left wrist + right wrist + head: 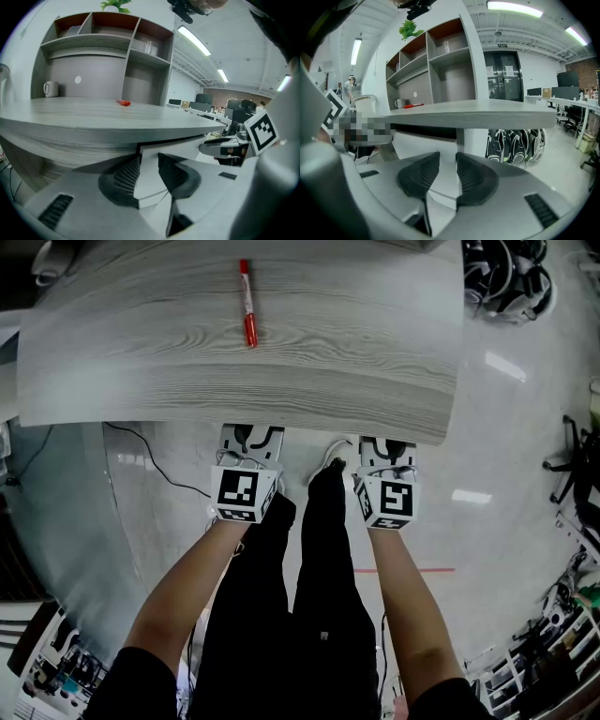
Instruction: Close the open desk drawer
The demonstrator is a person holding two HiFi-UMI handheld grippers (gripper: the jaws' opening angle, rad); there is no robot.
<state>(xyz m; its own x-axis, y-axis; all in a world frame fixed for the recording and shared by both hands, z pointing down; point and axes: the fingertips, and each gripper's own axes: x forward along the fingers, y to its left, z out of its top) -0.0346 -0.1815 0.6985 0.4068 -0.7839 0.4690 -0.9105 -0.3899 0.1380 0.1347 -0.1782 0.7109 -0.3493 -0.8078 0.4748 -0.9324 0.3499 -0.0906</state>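
The drawer's white front (180, 146) sits just under the grey wood desk top (244, 371); from the head view the desk's edge hides it. My left gripper (149, 165) points straight at that panel, its dark pads a narrow gap apart with only the panel showing between them. My right gripper (448, 163) faces the same white front (423, 143) further right, jaws likewise slightly apart and holding nothing. In the head view both marker cubes, left (246, 493) and right (386, 501), sit side by side close to the desk's front edge.
A red pen (247, 304) lies on the desk. At the back stand a shelf unit (108, 42) and a white mug (50, 88). A black cable (150, 465) crosses the floor at left. Bags (516, 144) hang right of the desk. The person's black-trousered legs (319, 606) are between the arms.
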